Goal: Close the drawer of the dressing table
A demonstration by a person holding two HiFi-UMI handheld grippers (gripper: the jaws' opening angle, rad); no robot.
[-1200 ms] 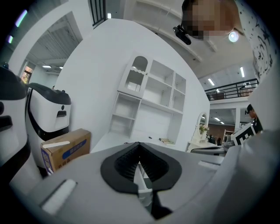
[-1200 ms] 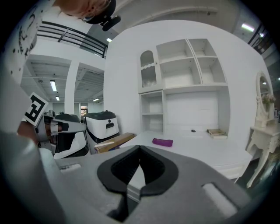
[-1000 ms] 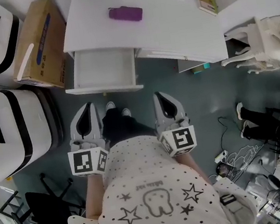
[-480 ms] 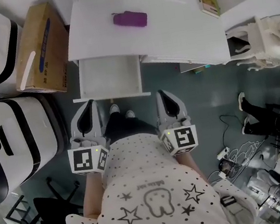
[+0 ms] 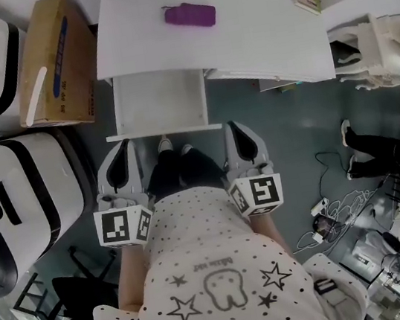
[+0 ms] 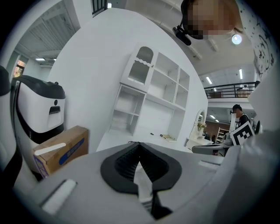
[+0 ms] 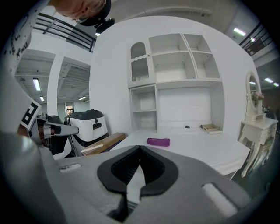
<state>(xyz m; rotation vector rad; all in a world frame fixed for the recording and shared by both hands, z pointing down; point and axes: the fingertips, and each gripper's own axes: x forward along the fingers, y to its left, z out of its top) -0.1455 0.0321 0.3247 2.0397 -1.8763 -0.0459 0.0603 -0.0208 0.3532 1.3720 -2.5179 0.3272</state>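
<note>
drawer (image 5: 161,101): open, empty (white inside) | left gripper (image 5: 122,144), right gripper (image 5: 231,125): jaws together, nothing held | change: both nearer drawer front

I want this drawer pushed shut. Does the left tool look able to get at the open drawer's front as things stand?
Probably yes. The left tool, shut, points toward the open drawer; its tip sits right by the left end of the drawer's front, with nothing between them.
</note>
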